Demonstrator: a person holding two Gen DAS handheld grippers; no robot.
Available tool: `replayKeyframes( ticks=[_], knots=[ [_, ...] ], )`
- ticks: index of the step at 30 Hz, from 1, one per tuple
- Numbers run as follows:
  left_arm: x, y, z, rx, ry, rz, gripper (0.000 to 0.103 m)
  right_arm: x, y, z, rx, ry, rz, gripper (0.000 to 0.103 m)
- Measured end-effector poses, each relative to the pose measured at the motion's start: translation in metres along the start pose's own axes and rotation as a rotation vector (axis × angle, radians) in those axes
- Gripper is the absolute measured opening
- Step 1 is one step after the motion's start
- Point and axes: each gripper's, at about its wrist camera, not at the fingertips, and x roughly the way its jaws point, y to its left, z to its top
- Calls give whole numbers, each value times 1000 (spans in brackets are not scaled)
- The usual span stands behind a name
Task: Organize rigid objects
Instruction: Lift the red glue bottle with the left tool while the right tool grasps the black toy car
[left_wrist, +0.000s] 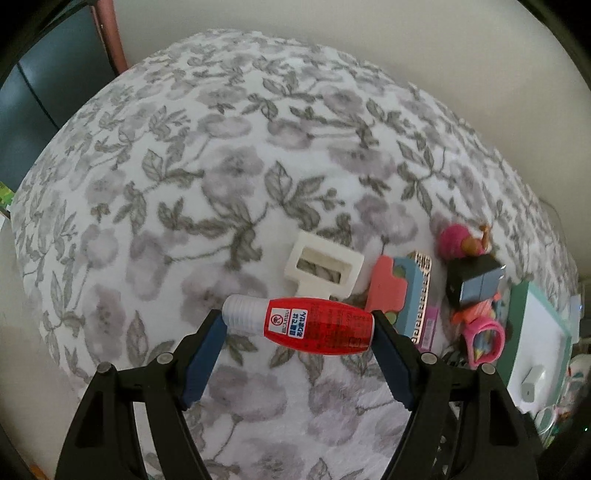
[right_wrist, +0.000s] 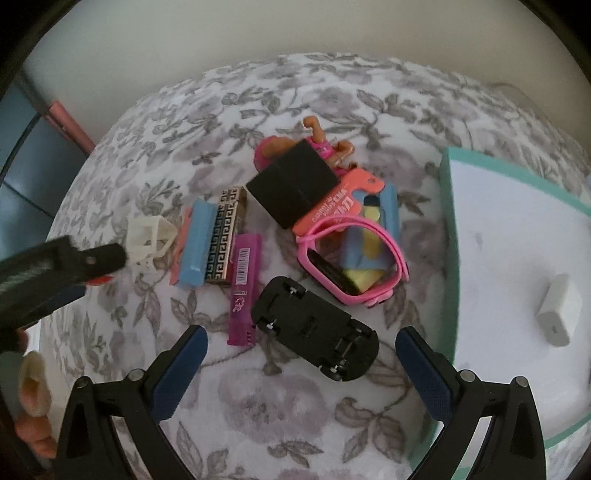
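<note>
Two grippers, left gripper (left_wrist: 299, 325) jaws clamping red bottle (left_wrist: 314, 326) end-to-end, right gripper (right_wrist: 301, 345) jaws wide, empty

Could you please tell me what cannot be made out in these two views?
- Right wrist view: the red bottle is almost wholly hidden behind the left gripper; only a red sliver shows.
- Both views: the doll is mostly covered by the black box.
- Left wrist view: the black toy car cannot be seen; the gripper's finger hides that spot.
- Right wrist view: the white tray is cut off by the edge.
</note>
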Motion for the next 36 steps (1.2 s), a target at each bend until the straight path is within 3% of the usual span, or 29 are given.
replayKeyframes(
  ticks=[6, 15, 24, 36],
  knots=[
    [-1, -3, 1, -8, -3, -31, 79, 5, 0, 1, 9, -10, -39, 101],
    [-3, -6, 1, -3, 1, -70, 79, 8, 0, 1, 4, 4, -60, 76],
    [-3, -6, 2, -5, 7, -95, 79, 13, 0, 1, 22, -2, -46, 73],
    [-16, -7, 2, -1, -21, -95, 79, -15, -4, 0, 33, -54, 4, 73]
  ],
)
